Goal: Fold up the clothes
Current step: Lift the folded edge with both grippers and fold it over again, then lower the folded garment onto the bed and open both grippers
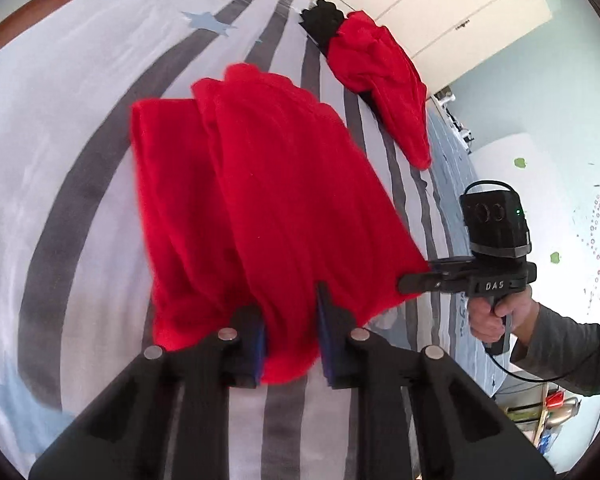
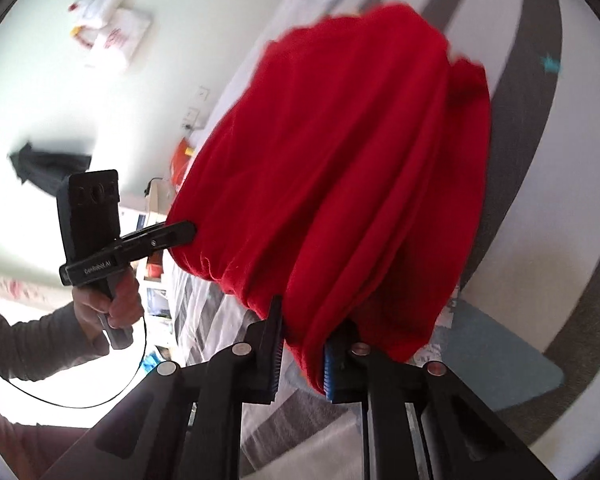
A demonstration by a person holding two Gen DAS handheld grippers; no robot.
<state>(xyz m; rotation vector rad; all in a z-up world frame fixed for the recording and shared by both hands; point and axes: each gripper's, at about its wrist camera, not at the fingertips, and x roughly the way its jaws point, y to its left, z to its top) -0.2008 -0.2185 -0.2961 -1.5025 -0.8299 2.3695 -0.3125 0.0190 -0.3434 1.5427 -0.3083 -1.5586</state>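
Note:
A red garment [image 1: 260, 200] hangs lifted above the striped bed, held at its near edge by both grippers. My left gripper [image 1: 290, 332] is shut on one corner of it; it also shows in the right wrist view [image 2: 180, 234], pinching the cloth's left edge. My right gripper [image 2: 300, 344] is shut on the other corner of the red garment [image 2: 340, 160]; it also shows in the left wrist view [image 1: 414, 278] at the cloth's right corner. The far end of the garment trails toward the bed.
A grey and white striped bedspread [image 1: 80, 140] with blue stars lies below. Another red garment [image 1: 384, 80] over a black one [image 1: 324, 20] lies at the bed's far right edge. White wardrobe doors [image 1: 460, 8] stand behind.

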